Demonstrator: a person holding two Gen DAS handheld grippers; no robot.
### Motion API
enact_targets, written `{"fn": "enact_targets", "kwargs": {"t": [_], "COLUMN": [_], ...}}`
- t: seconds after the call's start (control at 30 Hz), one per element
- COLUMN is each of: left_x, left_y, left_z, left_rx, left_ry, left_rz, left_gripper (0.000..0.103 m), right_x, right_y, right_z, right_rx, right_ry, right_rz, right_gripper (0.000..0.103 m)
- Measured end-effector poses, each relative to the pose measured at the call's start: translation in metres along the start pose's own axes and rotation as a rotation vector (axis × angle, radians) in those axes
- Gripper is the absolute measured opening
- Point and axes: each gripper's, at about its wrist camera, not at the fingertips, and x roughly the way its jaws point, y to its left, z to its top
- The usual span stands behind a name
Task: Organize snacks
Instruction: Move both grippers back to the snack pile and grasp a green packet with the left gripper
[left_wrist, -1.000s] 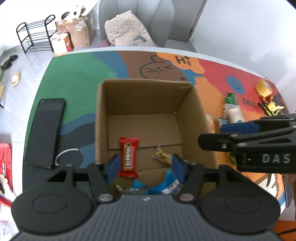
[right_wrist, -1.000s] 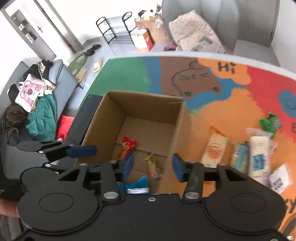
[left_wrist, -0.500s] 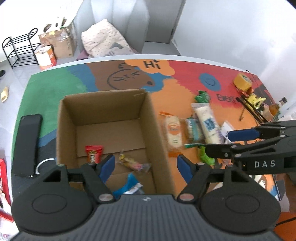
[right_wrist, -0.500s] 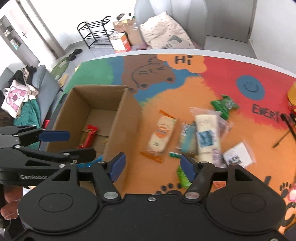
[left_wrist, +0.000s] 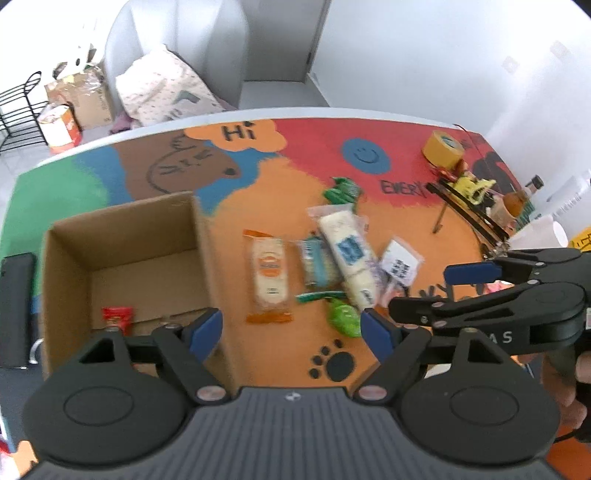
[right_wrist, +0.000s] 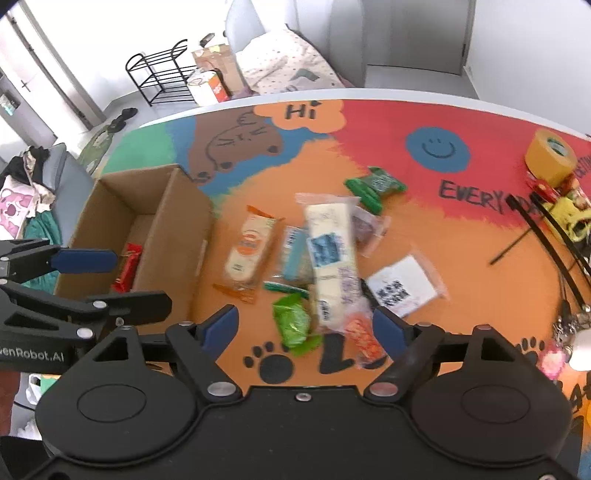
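Both grippers have swung away from above the cardboard box (left_wrist: 122, 258) since the earlier frames and now hang over the loose snacks on the painted table (left_wrist: 406, 206); their jaws have just been opening and now stand wide, with nothing between them.

From left to right in the left wrist view: a dark phone (left_wrist: 16, 306) lies flat at the table's left edge. Beside it stands the open box, with a red snack bar (left_wrist: 117, 318) on its floor near the front wall. The left gripper (left_wrist: 291, 328) hovers above bare orange table just right of the box, over a black paw print (left_wrist: 334, 363). Past the box lies an orange-and-cream packet (left_wrist: 269, 277), then a blue packet (left_wrist: 317, 262), then a long white packet with a blue label (left_wrist: 351, 258) resting partly on its neighbours. A bright green pouch (left_wrist: 343, 314) sits just in front of these, and a dark green wrapper (left_wrist: 341, 190) lies apart, farther back. A clear bag with a printed white card (left_wrist: 400, 262) follows. The right gripper (right_wrist: 306, 328) hangs over the green pouch and an orange wrapper (right_wrist: 364, 338). A roll of yellow tape (left_wrist: 443, 147) stands at the far right.
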Motion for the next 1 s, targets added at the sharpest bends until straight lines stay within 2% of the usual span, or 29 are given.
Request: {"fn": "enact_targets", "kwargs": {"t": [0.17, 0.23, 0.4, 0.73, 1.0], "left_x": [0.016, 0.020, 0.036, 0.076, 0.105], "left_y": [-0.015, -0.021, -0.029, -0.040, -0.040], "left_z": [0.001, 0.002, 0.002, -0.005, -0.009], "left_rx": [-0.004, -0.003, -0.014, -0.052, -0.109], "left_ry": [0.014, 0.015, 0.044, 0.103, 0.140], "left_rz": [-0.020, -0.022, -0.032, -0.025, -0.030], "left_gripper": [0.081, 0.080, 0.078, 0.060, 0.048], "right_x": [0.001, 0.003, 0.010, 0.028, 0.041], "right_y": [-0.019, -0.026, -0.039, -0.061, -0.069], "right_z": [-0.006, -0.009, -0.016, -0.030, -0.035], "right_rx": [0.019, 0.024, 0.026, 0.042, 0.045], "right_ry": [-0.001, 0.007, 0.029, 0.059, 0.060], "right_rz": [-0.006, -0.007, -0.005, 0.026, 0.053], "right_gripper": [0.079, 0.073, 0.065, 0.049, 0.046]}}
